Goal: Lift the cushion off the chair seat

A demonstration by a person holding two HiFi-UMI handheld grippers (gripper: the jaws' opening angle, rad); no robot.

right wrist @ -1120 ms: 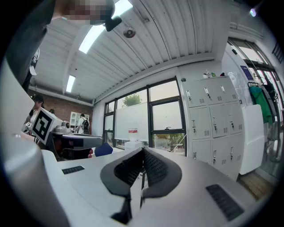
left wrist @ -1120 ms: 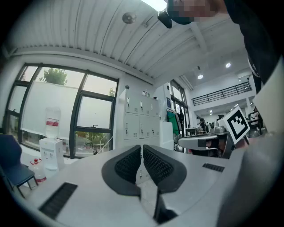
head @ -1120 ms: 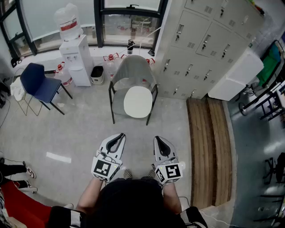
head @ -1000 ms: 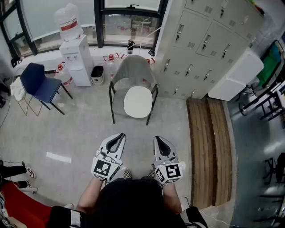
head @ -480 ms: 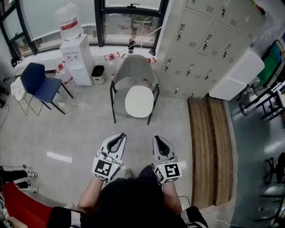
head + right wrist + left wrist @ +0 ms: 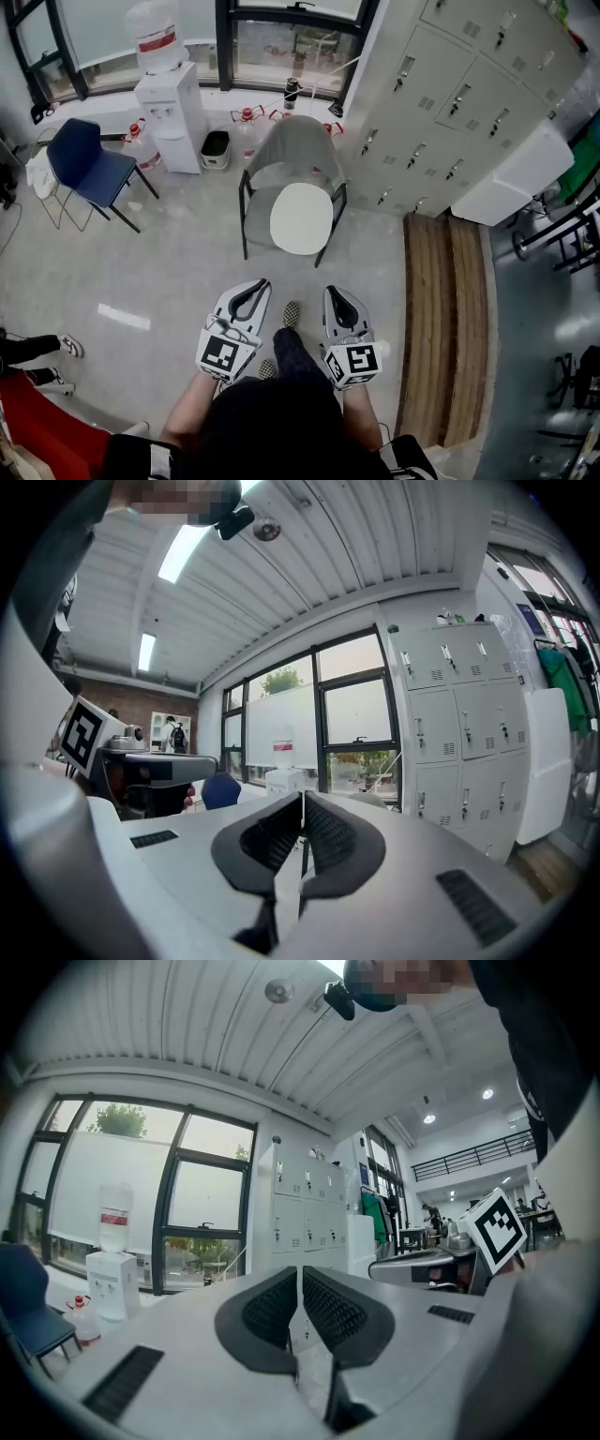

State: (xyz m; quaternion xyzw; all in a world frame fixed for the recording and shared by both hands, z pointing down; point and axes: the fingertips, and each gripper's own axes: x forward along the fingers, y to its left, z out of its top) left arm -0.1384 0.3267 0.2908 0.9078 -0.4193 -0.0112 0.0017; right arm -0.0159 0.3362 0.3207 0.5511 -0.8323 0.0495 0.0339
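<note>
A round white cushion (image 6: 302,217) lies on the seat of a grey shell chair (image 6: 298,150) with black legs, which stands in front of the window. Both grippers hang side by side well short of the chair, over the floor, and point toward it. My left gripper (image 6: 252,285) is shut with nothing between its jaws, as the left gripper view (image 6: 300,1273) also shows. My right gripper (image 6: 334,293) is shut and empty too, its pads meeting at the tips (image 6: 302,799). A foot of the person (image 6: 291,314) is stepping forward between them.
A blue chair (image 6: 89,167), a water dispenser (image 6: 169,101) and a small black bin (image 6: 216,148) stand left of the grey chair. Grey lockers (image 6: 450,94) line the right side, with a wooden step (image 6: 445,319) before them. Another person's shoe (image 6: 67,347) shows at far left.
The person has stepped toward the chair: a leg and shoe now show between the grippers, and chair and cushion sit slightly lower and nearer in the head view. Both grippers stay shut.
</note>
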